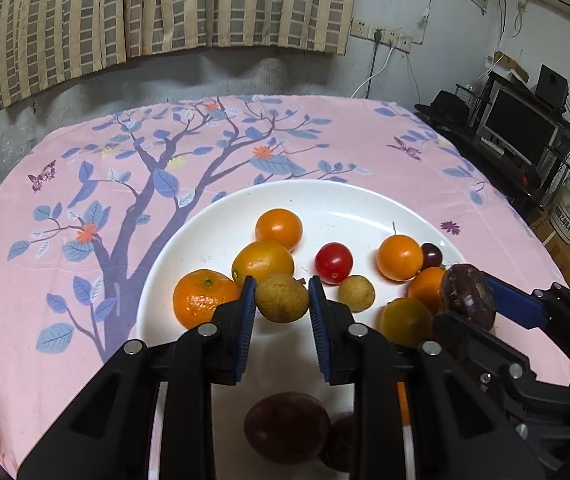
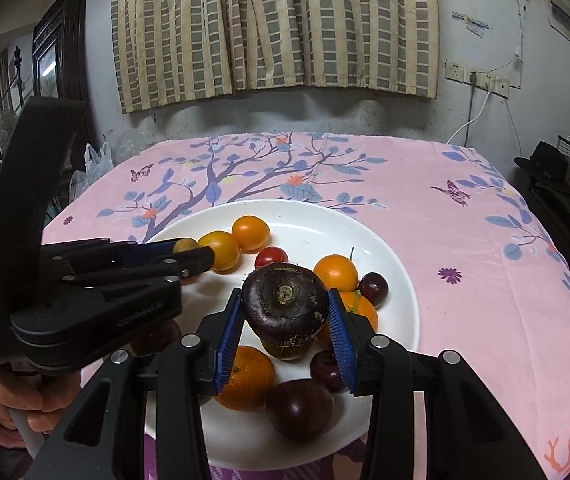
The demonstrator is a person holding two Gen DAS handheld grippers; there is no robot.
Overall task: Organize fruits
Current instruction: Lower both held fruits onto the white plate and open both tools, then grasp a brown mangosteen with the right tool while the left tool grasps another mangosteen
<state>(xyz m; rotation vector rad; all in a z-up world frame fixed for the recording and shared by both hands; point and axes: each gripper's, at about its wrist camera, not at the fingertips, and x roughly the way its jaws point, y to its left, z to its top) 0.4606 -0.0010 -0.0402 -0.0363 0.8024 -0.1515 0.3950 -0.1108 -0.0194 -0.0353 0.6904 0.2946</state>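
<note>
Two tongs (image 1: 281, 304) (image 2: 285, 322) — each grips one fruit over one plate (image 1: 349, 204)

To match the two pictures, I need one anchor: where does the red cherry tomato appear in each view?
Left wrist view: the red cherry tomato lies on the white plate, just beyond the left gripper.
Right wrist view: the tomato peeks out behind the dark purple fruit.
Shared landmark: the stemmed orange fruit right of it.
</note>
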